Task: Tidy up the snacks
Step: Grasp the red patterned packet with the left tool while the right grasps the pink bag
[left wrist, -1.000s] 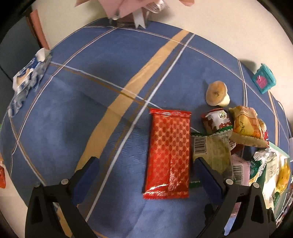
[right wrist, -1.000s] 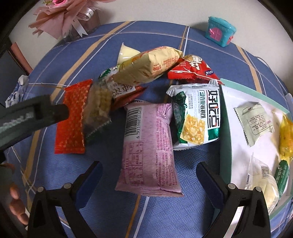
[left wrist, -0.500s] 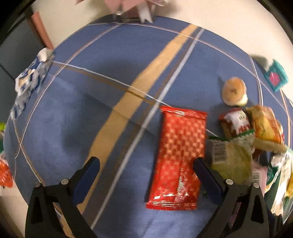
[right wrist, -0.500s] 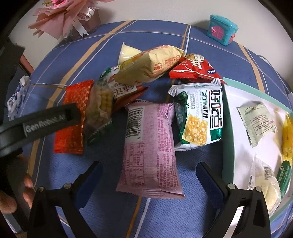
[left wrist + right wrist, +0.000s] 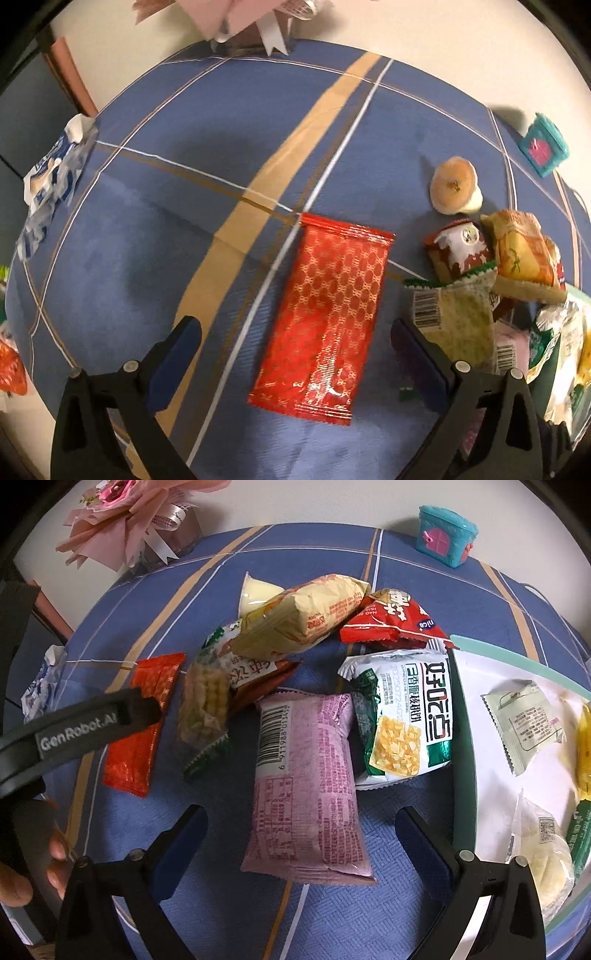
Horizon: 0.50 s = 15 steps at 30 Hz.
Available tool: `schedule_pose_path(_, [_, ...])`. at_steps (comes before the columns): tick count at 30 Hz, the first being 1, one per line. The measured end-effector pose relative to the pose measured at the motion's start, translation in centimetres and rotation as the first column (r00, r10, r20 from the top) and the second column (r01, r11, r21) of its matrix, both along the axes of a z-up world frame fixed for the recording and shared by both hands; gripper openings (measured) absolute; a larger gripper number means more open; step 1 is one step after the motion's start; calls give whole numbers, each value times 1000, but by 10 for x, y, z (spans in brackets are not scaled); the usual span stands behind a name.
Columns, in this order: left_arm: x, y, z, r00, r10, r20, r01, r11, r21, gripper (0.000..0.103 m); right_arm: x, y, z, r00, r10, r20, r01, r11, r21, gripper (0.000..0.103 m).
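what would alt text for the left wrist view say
The open left gripper hovers over a flat red snack packet lying on a blue striped tablecloth. A pile of other snacks sits to its right.

The left gripper [image 5: 295, 354] swings back in over the red patterned packet [image 5: 325, 317], which now sits squarely between its wide-spread fingers, and from the right wrist its black finger [image 5: 85, 731] reaches further across that packet.
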<state>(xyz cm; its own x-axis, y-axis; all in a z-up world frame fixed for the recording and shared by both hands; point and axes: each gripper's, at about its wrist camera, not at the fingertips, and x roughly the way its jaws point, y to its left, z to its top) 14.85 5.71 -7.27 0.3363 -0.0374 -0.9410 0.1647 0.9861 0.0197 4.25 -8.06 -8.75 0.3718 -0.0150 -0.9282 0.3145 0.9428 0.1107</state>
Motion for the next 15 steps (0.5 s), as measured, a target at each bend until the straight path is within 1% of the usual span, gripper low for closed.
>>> schedule_pose_path(2, [1, -2, -3, 1000, -1, -3, 1, 1000, 7, 100, 1, -1, -2, 1000, -2, 0, 2, 1000, -1, 102])
schedule_pose_path(5, [3, -6, -6, 1000, -11, -11, 11, 1000, 13, 88, 2, -5, -2, 1000, -6, 0, 6, 1000, -16, 95])
schedule_pose_path(7, [5, -11, -10, 1000, -22, -21, 22, 1000, 11, 85, 3, -6, -2, 1000, -2, -5, 2, 1000, -30, 86])
schedule_pose_path(8, [5, -12, -10, 999, -26, -23, 26, 1000, 10, 81, 3, -6, -2, 1000, -3, -4, 2, 999, -35, 84])
schedule_pose_path(10, [7, -12, -13, 999, -37, -19, 37, 999, 1, 71, 3, -7, -2, 1000, -5, -4, 5, 999, -38, 70])
schedule_pose_path(11, [7, -13, -11, 999, -43, -15, 43, 999, -5, 61, 2, -7, -1, 1000, -11, -1, 11, 999, -40, 66])
schedule_pose_path(12, [7, -14, -10, 999, -44, -11, 44, 999, -3, 55, 2, -9, 0, 1000, -15, 3, 15, 999, -40, 57])
schedule_pose_path(13, [7, -13, -9, 999, -44, -5, 44, 999, -3, 53, 2, -10, 1, 1000, -19, 9, 19, 999, -34, 53])
schedule_pose_path(15, [7, -12, -8, 999, -44, -8, 44, 999, -16, 48, 1, -10, 4, 1000, -23, 20, 23, 1000, -20, 50])
